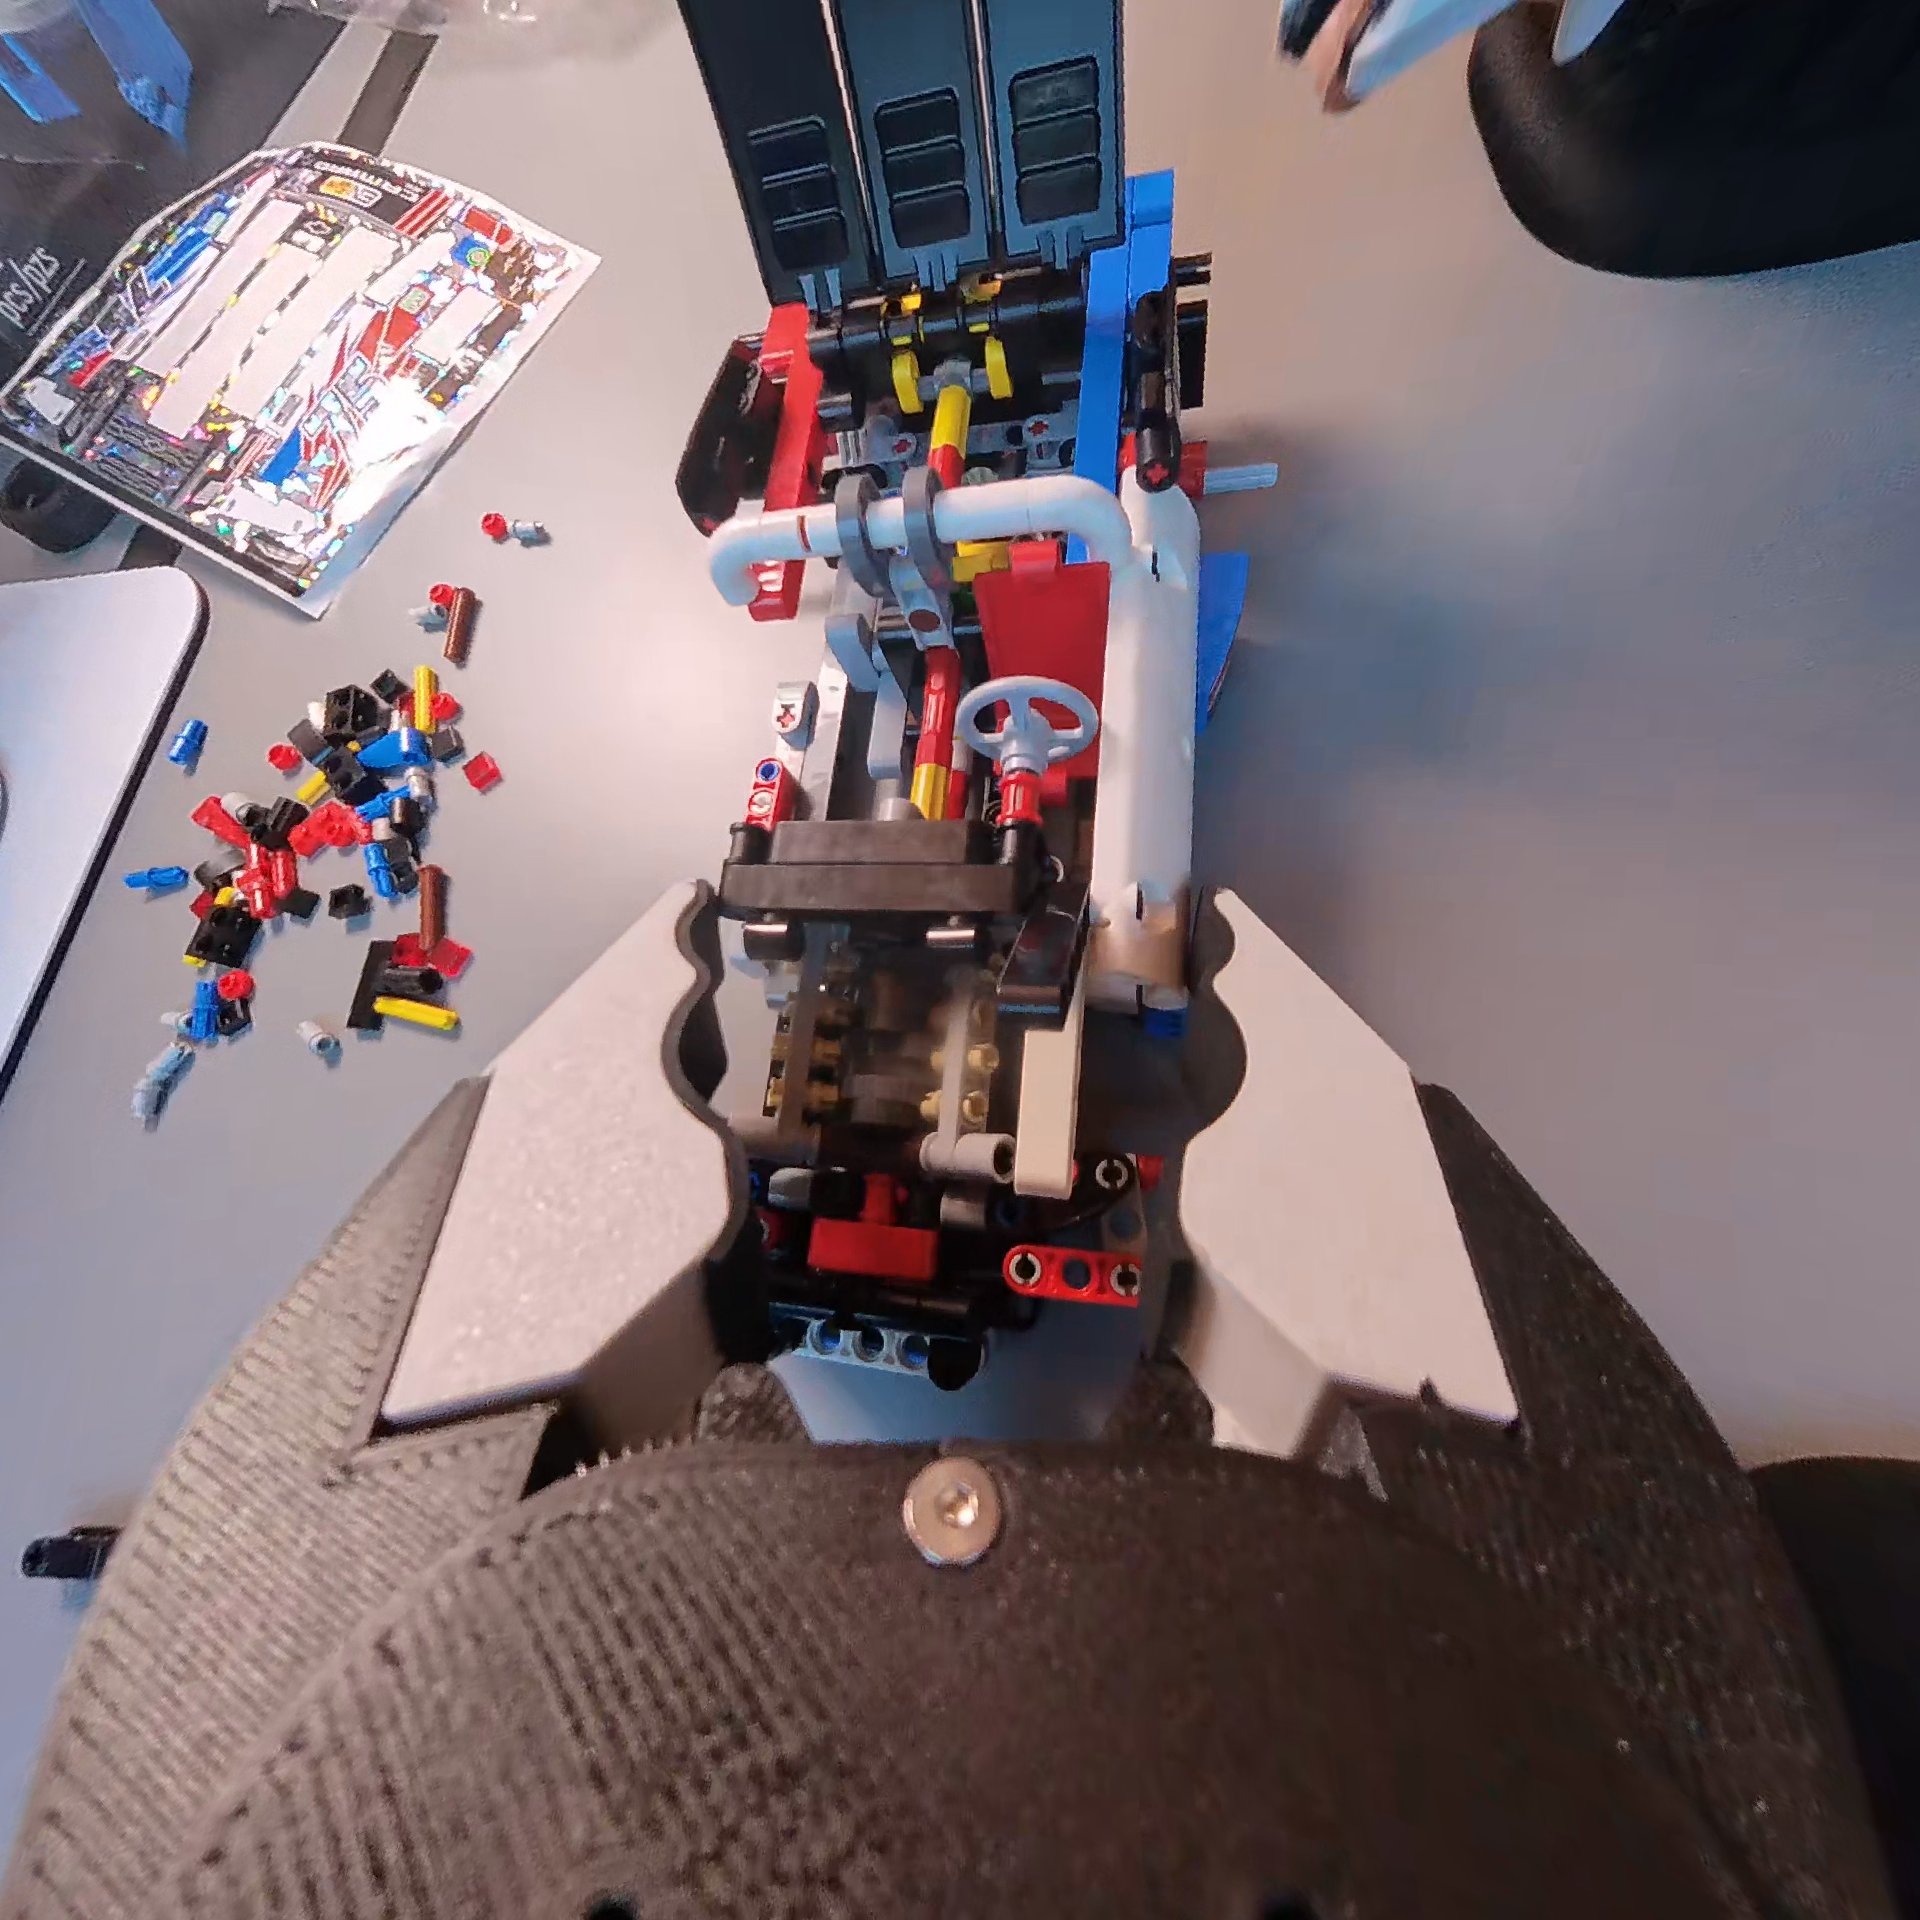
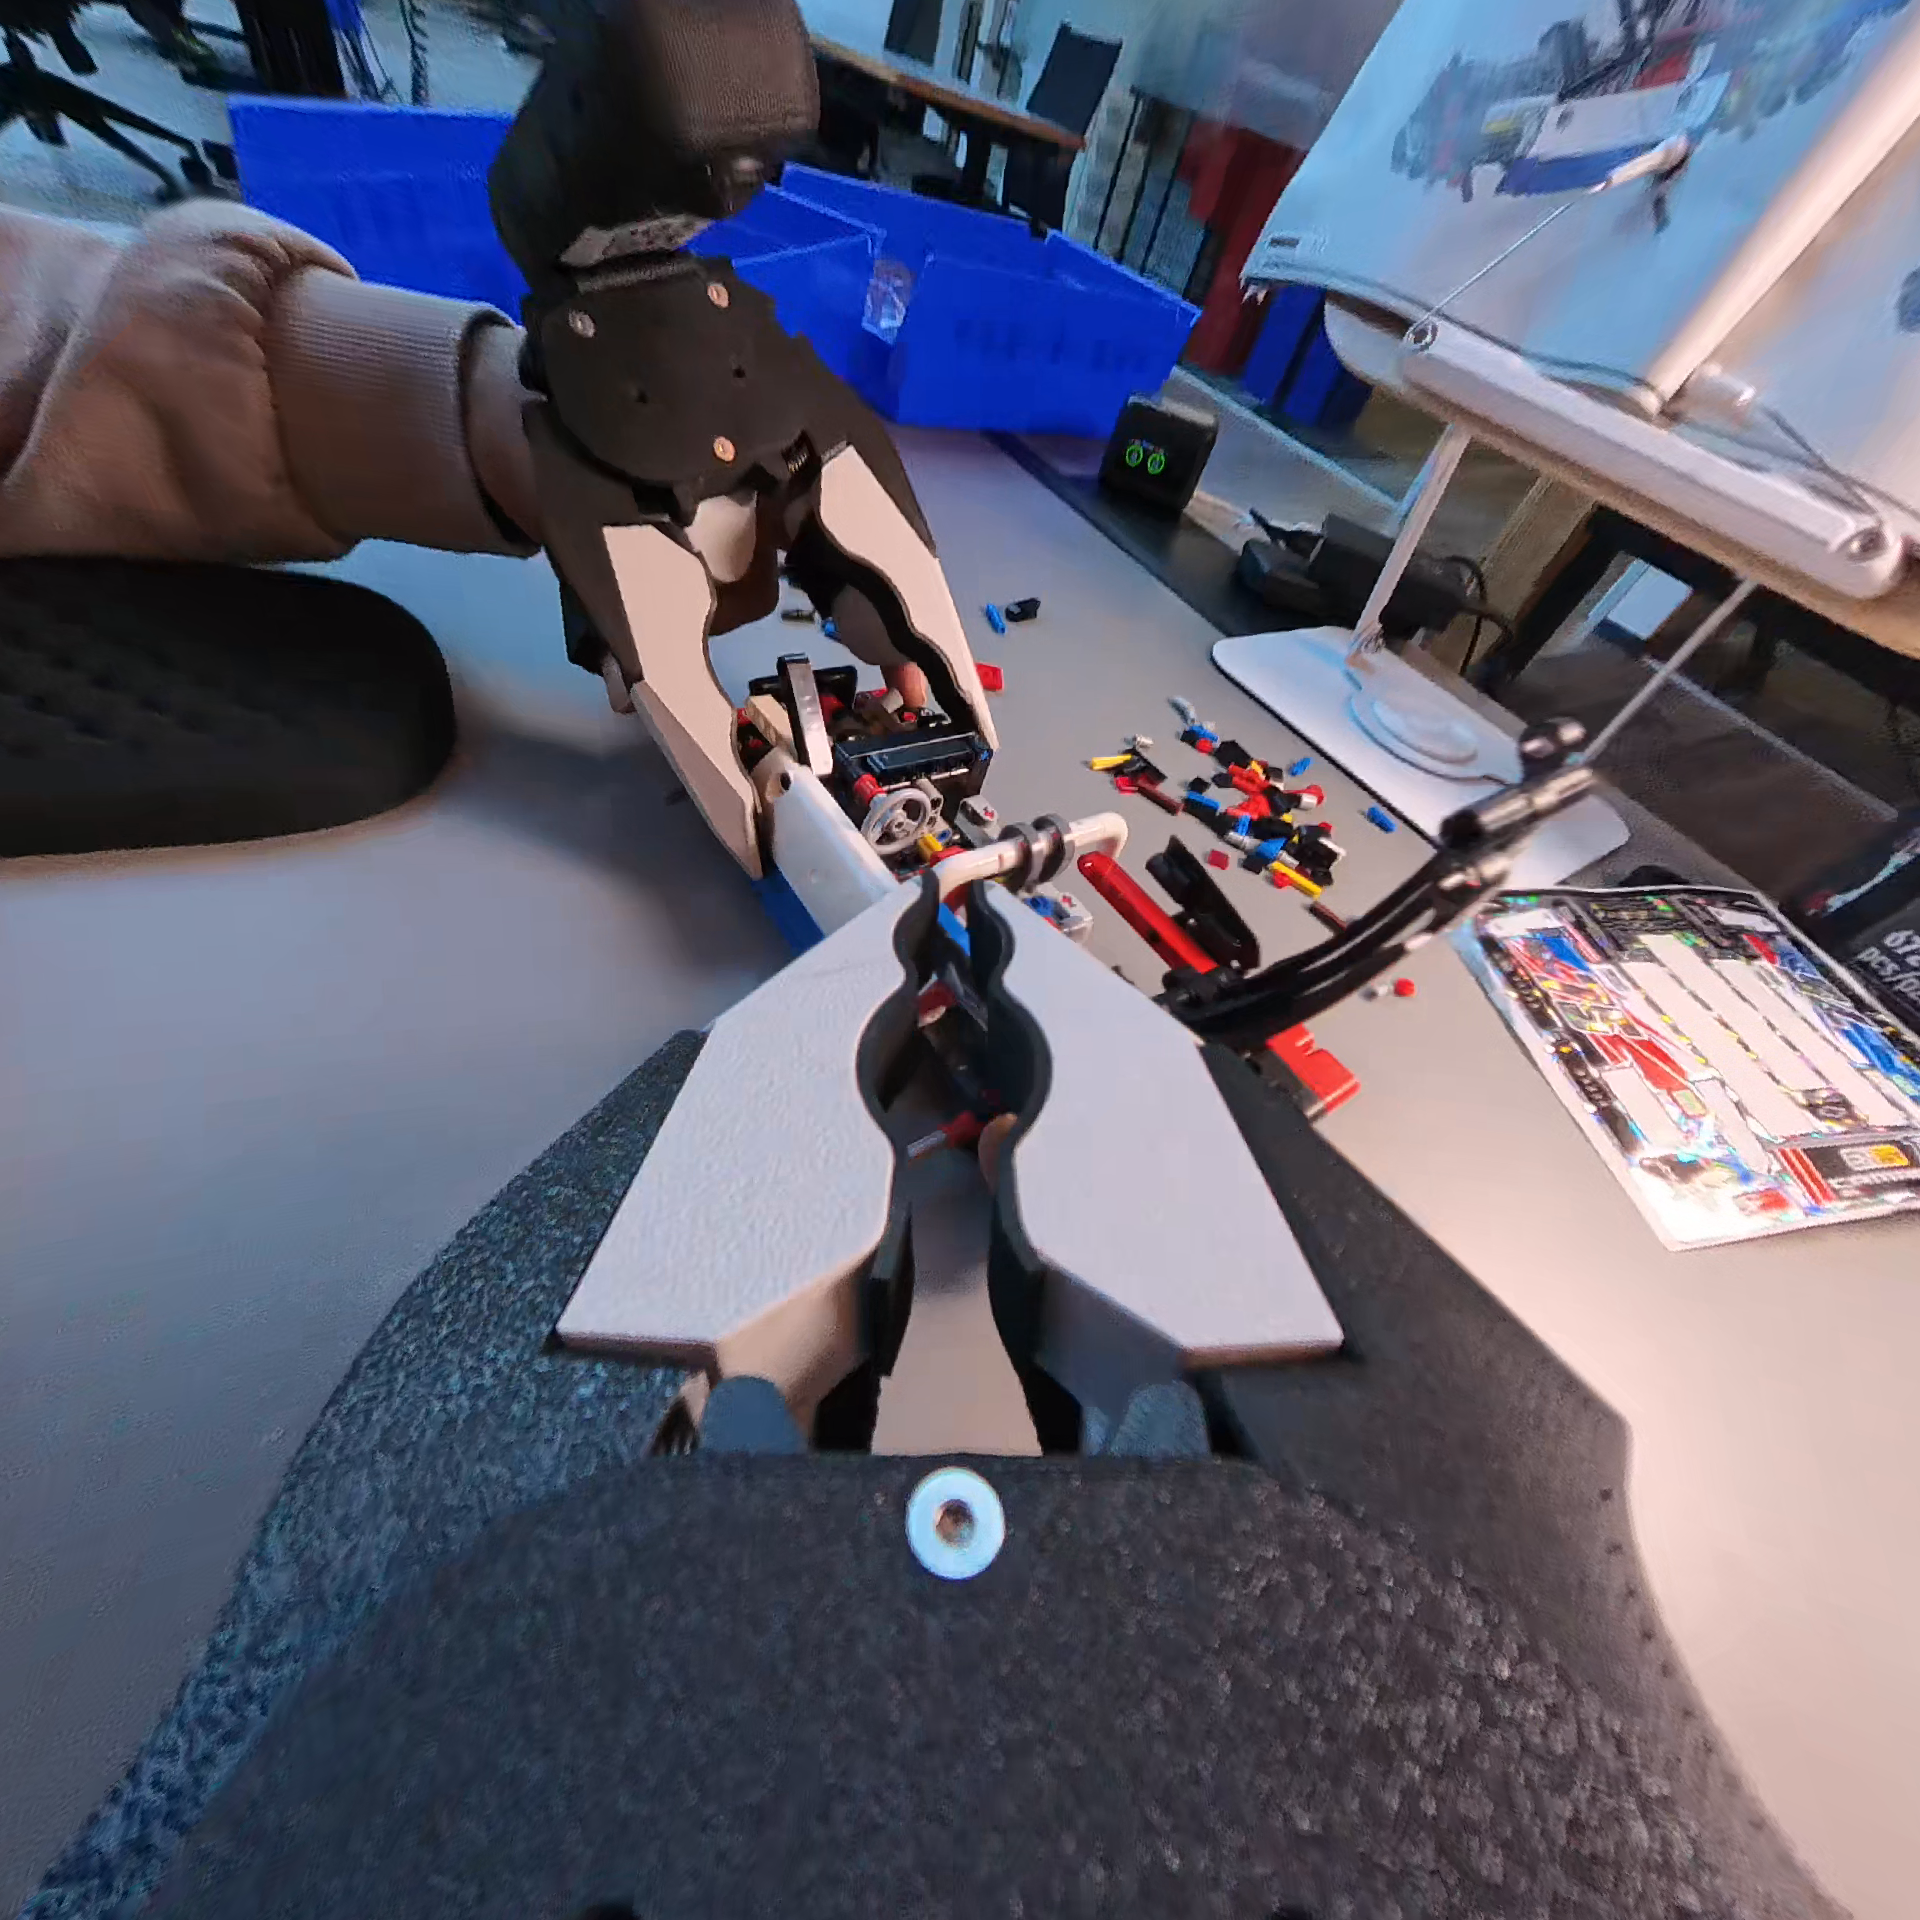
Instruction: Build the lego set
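A partly built lego car (image 1: 987, 675) lies lengthwise on the grey table, with a white roll bar, a grey steering wheel (image 1: 1023, 717) and black panels (image 1: 914, 135) raised at its far end. My left gripper (image 1: 956, 914) is clamped on the car's near end, one finger on each side. In the right wrist view the same gripper (image 2: 862, 790) holds the car (image 2: 831, 821) from the far side. My right gripper (image 2: 951, 904) is nearly closed above the car's other end. Only car parts show through its thin gap. It also appears blurred in the left wrist view (image 1: 1351, 52).
A pile of small loose pieces (image 1: 322, 831) (image 2: 1257, 800) lies beside the car, with a shiny sticker sheet (image 1: 291, 364) (image 2: 1704, 1049) beyond. A white stand (image 2: 1382, 717) holds the instruction booklet (image 2: 1610, 135). Blue bins (image 2: 987, 312) stand behind. A black cushion (image 2: 208, 707) lies near the person's sleeve (image 2: 208, 384). Left tips to right tips: about 12 cm.
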{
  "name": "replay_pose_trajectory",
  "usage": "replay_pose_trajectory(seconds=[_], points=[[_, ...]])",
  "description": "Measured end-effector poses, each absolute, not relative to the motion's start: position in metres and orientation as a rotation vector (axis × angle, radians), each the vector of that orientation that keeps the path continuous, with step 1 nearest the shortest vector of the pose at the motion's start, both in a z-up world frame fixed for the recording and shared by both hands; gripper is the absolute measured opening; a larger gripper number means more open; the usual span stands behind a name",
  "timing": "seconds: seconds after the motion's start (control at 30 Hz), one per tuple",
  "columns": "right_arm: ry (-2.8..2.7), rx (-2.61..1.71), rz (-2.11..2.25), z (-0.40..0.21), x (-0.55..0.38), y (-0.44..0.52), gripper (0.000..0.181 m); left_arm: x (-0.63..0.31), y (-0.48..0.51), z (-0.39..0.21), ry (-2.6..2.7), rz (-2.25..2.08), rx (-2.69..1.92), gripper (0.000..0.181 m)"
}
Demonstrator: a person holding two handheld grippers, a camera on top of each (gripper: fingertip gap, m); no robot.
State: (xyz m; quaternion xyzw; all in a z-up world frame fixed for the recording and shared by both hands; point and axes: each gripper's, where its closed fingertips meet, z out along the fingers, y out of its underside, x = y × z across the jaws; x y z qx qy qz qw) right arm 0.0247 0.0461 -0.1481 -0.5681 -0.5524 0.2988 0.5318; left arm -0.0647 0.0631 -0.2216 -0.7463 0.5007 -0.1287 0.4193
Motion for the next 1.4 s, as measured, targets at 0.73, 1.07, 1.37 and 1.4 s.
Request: replay_pose_trajectory(seconds=[0.73,1.07,1.37,1.4], points=[[-1.385,-1.475,0.598,-0.185,0.026,0.058,0.008,-0.068,0.057,-0.212,1.188,-0.363,-1.831,0.075],[-1.356,-1.489,0.509,-0.188,0.030,0.068,0.007,-0.063,0.044,-0.195,1.127,-0.403,-1.788,0.070],[-1.134,-1.571,0.354,-0.179,0.055,0.111,0.002,-0.066,0.028,-0.191,1.080,-0.260,-1.708,0.074],[-1.115,-1.548,0.397,-0.172,0.055,0.107,0.002,-0.066,0.026,-0.192,1.077,-0.280,-1.716,0.076]])
